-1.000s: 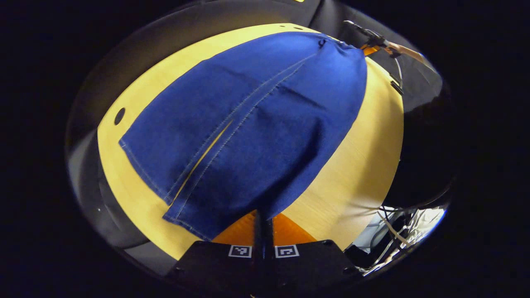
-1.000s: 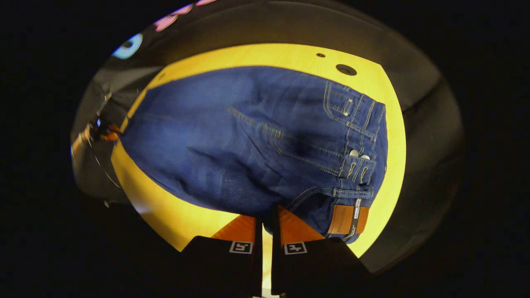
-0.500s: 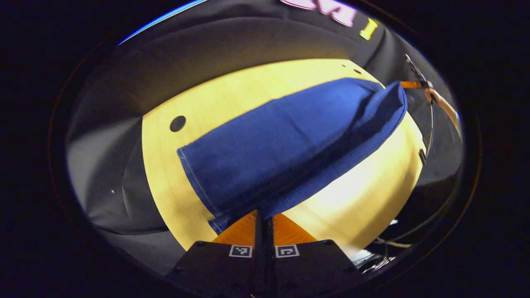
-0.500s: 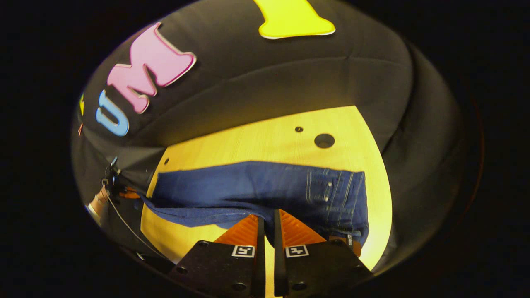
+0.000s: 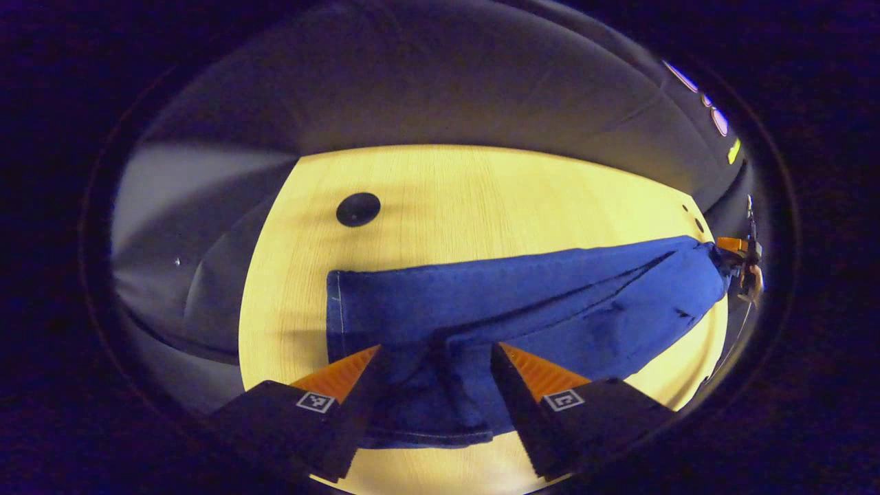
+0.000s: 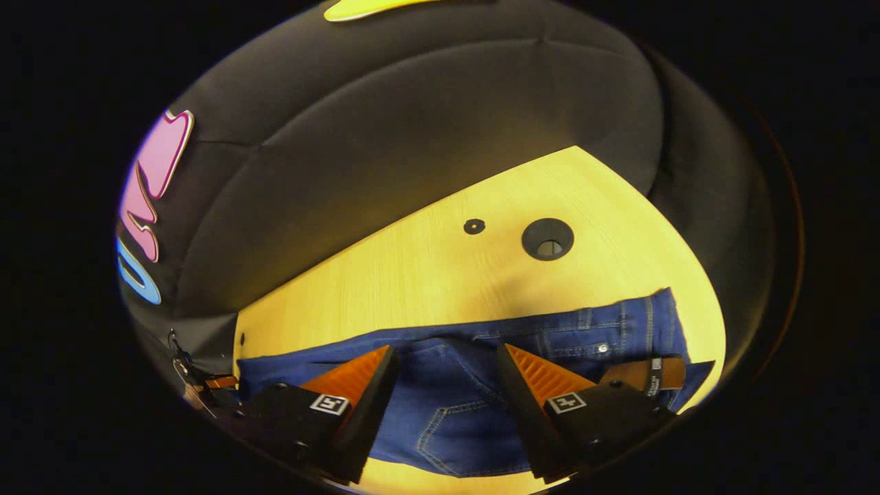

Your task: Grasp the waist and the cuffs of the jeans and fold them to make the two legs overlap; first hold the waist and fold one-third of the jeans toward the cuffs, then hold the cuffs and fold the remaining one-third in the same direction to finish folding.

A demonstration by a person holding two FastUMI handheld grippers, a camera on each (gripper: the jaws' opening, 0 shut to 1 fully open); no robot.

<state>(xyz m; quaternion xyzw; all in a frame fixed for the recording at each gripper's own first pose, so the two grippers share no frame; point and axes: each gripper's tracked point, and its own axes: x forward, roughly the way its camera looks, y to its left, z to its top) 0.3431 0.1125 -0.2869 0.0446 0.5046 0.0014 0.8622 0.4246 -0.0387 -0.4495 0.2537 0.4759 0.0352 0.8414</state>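
Note:
Dark blue jeans (image 5: 522, 295) lie flat on the yellow wooden table (image 5: 481, 199), folded lengthwise so one leg covers the other. In the left gripper view the cuff end lies nearest me, and my left gripper (image 5: 435, 349) stands open over it, its fingers apart on either side of the cloth. The right gripper view has the waist end (image 6: 619, 330), with its brown leather patch (image 6: 646, 375) and a back pocket. My right gripper (image 6: 448, 349) hangs open above that pocket. Far off, each view catches the other gripper: right (image 5: 739, 247), left (image 6: 213, 381).
The table has a large round cable hole (image 6: 547, 238) and a small hole (image 6: 474, 226) behind the waist, and another large hole (image 5: 357, 209) behind the cuffs. Black booth cloth rises close behind the table's far edge. Bare wood lies between the jeans and that edge.
Both grippers were shut on the jeans and carried one leg over the other. Now both have opened and let go, and the jeans lie flat.

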